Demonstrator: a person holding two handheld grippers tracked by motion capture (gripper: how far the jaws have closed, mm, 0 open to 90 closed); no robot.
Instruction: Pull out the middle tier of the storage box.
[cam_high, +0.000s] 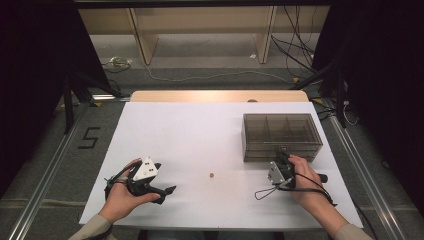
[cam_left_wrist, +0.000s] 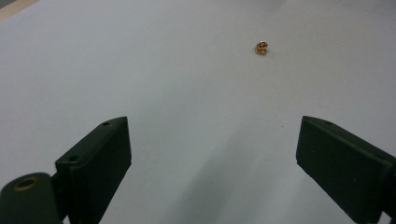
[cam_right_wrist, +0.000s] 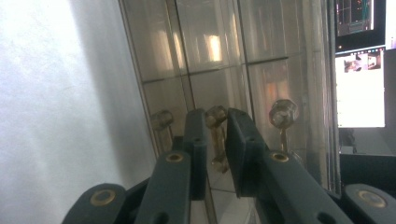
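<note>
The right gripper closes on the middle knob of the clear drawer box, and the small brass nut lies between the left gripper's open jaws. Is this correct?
Not quite. In the left gripper view the brass nut lies well ahead of the left gripper, not between its jaws. The right gripper is at the middle knob.

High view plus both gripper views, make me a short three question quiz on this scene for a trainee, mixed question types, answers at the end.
1. True or false: the left gripper has its jaws wide apart with nothing between them.
2. Multiple choice: which part of the smoky clear drawer box do the right gripper jaws flank? A) a side wall B) the middle drawer knob C) the top lid
3. Fill in: the small brass nut lies loose on the white ____.

Key:
1. True; the nut lies well ahead of the jaws.
2. B; whether the pads press on it yet is hard to tell.
3. Table, between the two grippers.
</note>
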